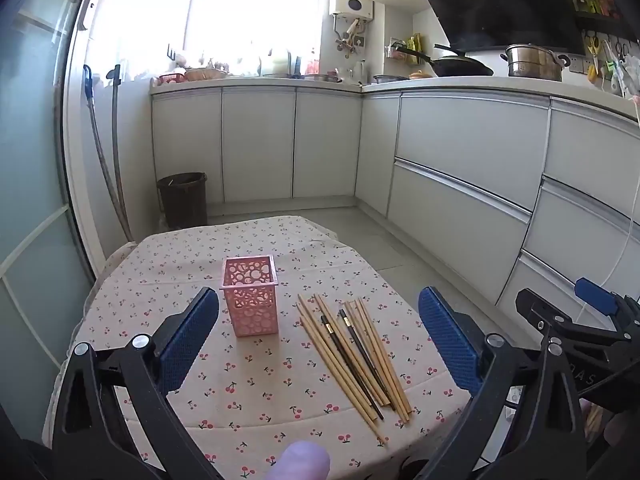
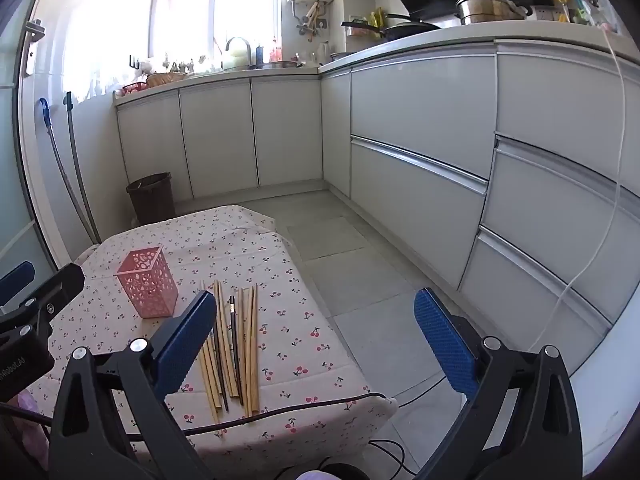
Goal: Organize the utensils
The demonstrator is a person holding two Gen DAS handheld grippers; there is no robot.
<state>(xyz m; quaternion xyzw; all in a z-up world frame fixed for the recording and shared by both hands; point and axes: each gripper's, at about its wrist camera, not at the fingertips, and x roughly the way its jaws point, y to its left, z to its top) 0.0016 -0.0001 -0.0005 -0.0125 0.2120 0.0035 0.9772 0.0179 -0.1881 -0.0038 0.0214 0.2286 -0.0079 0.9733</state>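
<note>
Here, slim wooden chopsticks (image 1: 352, 356) lie beside a perforated pink square holder (image 1: 250, 300).

A cherry-print cloth (image 1: 256, 384) covers the bench (image 2: 320, 412). On it a pink perforated holder (image 1: 250, 300) stands upright near the middle; a loose bundle of chopsticks (image 1: 356, 356) lies beside it, toward the near edge.

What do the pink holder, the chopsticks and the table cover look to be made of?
Pink holder: likely moulded plastic, matte, with punched round holes in thin walls. Light chopsticks: apparently bamboo or wood, tan and unvarnished-looking; the two dark chopsticks may be lacquered wood or plastic, unclear. Table cover: fabric, cherry-printed, showing creases and draping over the edge.
</note>
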